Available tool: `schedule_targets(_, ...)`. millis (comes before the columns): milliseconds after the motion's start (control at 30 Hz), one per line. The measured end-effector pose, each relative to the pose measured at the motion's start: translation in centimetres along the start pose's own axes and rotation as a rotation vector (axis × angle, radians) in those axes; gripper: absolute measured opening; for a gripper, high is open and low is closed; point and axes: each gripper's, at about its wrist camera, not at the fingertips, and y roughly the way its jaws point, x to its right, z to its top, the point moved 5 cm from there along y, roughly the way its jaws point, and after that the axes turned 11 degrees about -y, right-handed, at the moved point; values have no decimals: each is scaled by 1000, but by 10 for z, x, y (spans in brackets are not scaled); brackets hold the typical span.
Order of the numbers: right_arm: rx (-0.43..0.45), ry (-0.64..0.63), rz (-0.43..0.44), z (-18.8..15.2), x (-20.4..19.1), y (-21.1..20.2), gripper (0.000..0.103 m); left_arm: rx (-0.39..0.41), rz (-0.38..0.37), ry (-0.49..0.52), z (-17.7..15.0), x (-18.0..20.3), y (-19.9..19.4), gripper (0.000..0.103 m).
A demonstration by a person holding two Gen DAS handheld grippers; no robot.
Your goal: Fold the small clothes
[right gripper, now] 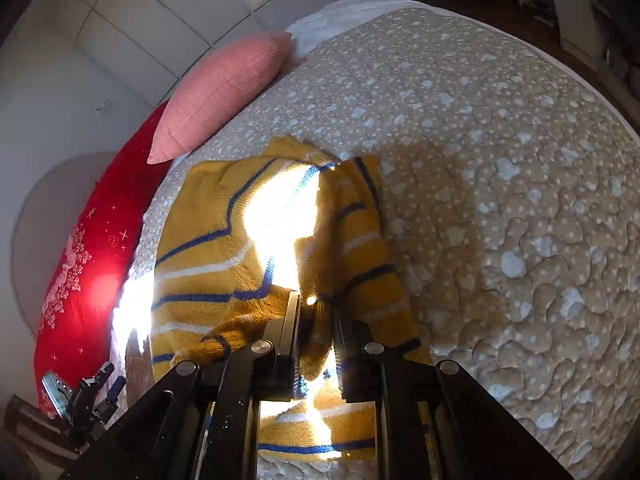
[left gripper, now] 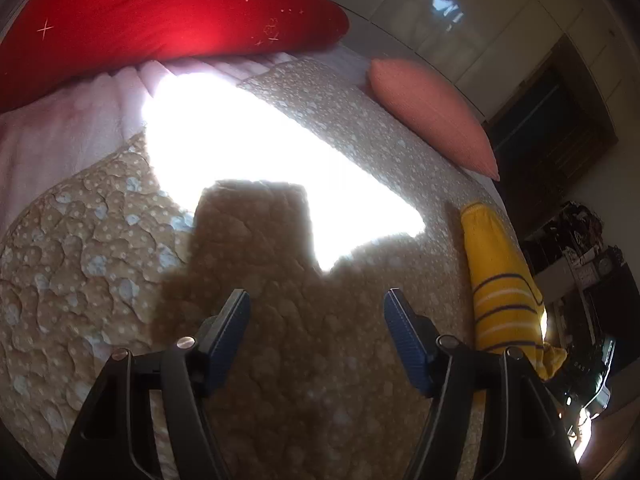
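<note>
Yellow striped sweater point(right gripper: 224, 248) lies on the quilted bed point(right gripper: 500, 184), pinched by the right gripper point(right gripper: 318, 320); left gripper point(left gripper: 316, 304) spread, empty.

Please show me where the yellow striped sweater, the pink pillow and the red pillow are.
yellow striped sweater point(right gripper: 208, 264): right wrist view, on its striped body.
pink pillow point(right gripper: 224, 92): right wrist view, on its middle.
red pillow point(left gripper: 160, 12): left wrist view, on its middle.
</note>
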Motion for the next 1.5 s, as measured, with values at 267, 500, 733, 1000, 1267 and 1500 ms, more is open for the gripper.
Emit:
schedule_targets(267,106,74,65,-11,26,-35,51,-51,47,360,-66,86,-3,69)
schedule_targets(500,135,-81,200,0,-23,-41,59,-80,80,358,-81,101,4,70)
schedule_targets(733,56,-186,243,-10,-52,1,22,-80,108,384,-87,122,-8,70)
schedule_targets(1000,181,-96,237,-10,9,-43,2,-73,84,417,-81,175,12,74)
schedule_targets(1267,127,121,263,-24,81,-19,3,-85,46,509,-88,252,66,74)
schedule_targets(1500,114,181,280,-24,98,-14,3,-166,97,601,-115,280,129,74)
